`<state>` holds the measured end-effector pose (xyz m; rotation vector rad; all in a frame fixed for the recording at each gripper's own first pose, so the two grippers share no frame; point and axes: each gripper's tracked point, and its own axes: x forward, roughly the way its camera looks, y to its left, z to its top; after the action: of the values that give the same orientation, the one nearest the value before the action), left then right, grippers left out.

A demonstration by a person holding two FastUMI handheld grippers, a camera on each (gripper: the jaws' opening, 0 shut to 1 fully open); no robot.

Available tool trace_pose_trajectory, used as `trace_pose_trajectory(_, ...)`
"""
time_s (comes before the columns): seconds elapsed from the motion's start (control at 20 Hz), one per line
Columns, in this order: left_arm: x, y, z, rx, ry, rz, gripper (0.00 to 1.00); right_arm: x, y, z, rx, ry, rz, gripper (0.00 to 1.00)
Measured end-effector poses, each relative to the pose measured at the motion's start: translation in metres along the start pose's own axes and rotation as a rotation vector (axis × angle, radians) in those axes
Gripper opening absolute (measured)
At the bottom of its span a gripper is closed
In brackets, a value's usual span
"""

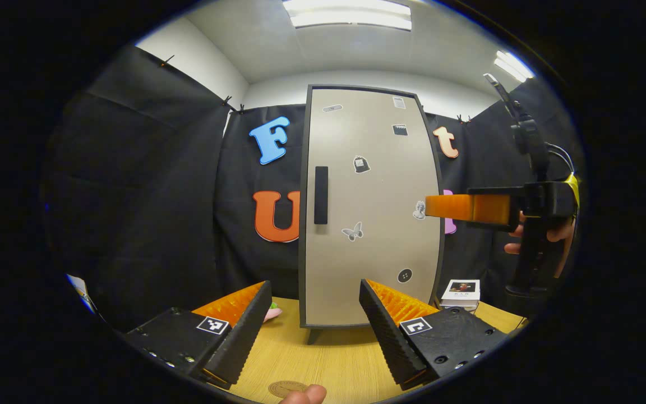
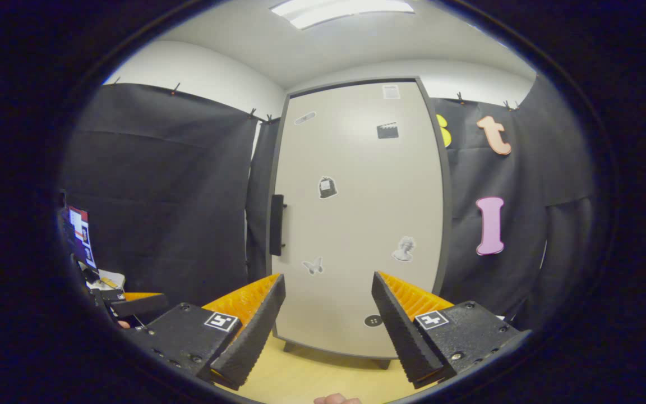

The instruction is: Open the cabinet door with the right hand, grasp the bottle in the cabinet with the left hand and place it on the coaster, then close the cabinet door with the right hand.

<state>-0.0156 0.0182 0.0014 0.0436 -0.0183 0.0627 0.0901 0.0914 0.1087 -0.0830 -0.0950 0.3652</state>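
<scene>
Tall beige cabinet door (image 2: 356,224) with dark frame shut on the light wooden surface (image 1: 323,359), bottle presumably hidden inside. Right gripper (image 2: 327,314) and left gripper (image 1: 314,322) both wide open, empty. Door looks stiff, light; best grabbed at black vertical bar handle (image 2: 276,224) on its left edge, round brown coaster (image 1: 285,388) nearest the left gripper

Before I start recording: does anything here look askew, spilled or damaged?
Nothing stands out. The cabinet stands upright on the table with its door shut and handle intact; the coaster lies flat at the near edge. Both hand-held grippers, left and right, are open and empty.
</scene>
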Motion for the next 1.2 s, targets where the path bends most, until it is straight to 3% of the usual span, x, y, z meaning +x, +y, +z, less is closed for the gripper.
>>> trace_pose_trajectory(0.2,-0.002,0.001,-0.005,0.021,0.016,-0.002,0.95,0.044,0.024,0.006,0.025,0.034,0.101,1.0)
trace_pose_trajectory(0.25,-0.002,0.0,-0.006,0.023,0.019,-0.004,0.95,0.054,0.028,0.008,0.028,0.041,0.119,0.96)
trace_pose_trajectory(0.5,-0.009,-0.002,-0.008,0.015,0.019,-0.009,0.95,0.104,0.049,0.013,0.091,0.063,0.172,0.99)
trace_pose_trajectory(0.75,-0.012,-0.003,-0.004,0.006,-0.01,-0.023,0.95,0.144,0.049,0.013,0.105,0.08,0.149,0.96)
trace_pose_trajectory(0.8,-0.012,-0.003,-0.005,0.007,-0.009,-0.026,0.95,0.15,0.05,0.013,0.1,0.087,0.148,1.0)
trace_pose_trajectory(1.2,-0.011,-0.003,-0.01,0.025,0.005,-0.039,0.95,0.18,0.067,0.02,0.059,0.094,0.17,0.96)
